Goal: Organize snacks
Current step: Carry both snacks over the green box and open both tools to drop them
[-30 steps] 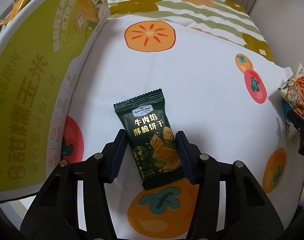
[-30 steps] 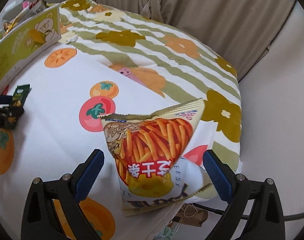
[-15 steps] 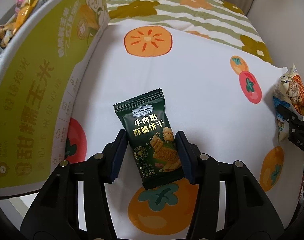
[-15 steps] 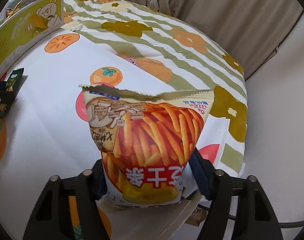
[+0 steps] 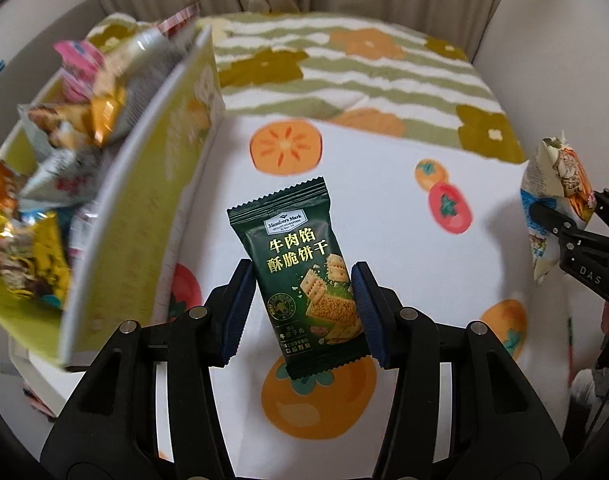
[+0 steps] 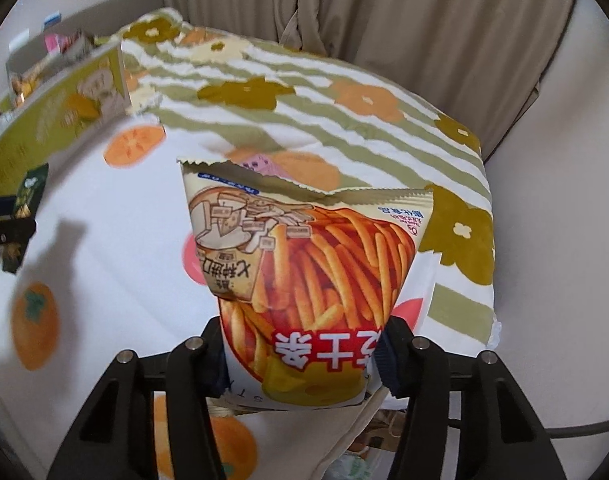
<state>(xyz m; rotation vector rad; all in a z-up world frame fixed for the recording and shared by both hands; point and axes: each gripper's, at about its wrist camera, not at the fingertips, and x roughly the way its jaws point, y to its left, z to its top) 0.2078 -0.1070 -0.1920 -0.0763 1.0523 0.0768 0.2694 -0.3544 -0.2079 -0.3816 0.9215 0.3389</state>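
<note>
My left gripper (image 5: 300,312) is shut on a dark green cracker packet (image 5: 300,276) and holds it lifted above the fruit-print cloth (image 5: 368,216). My right gripper (image 6: 300,356) is shut on a fries snack bag (image 6: 304,264), held upside down above the cloth. A green-and-yellow cardboard box (image 5: 144,204) full of snack packets (image 5: 64,144) stands at the left of the left wrist view. The right gripper with its bag (image 5: 552,196) shows at that view's right edge. The left gripper with the green packet (image 6: 28,192) shows at the left edge of the right wrist view.
The box (image 6: 56,112) also shows far left in the right wrist view. Beige curtains (image 6: 384,20) hang behind the table. The table's right edge (image 6: 492,280) drops off beside a pale wall. A brown bag lies below the edge.
The left gripper has lifted the green packet off the cloth, so the box's inside now shows. The right gripper has closed on the fries bag and raised it.
</note>
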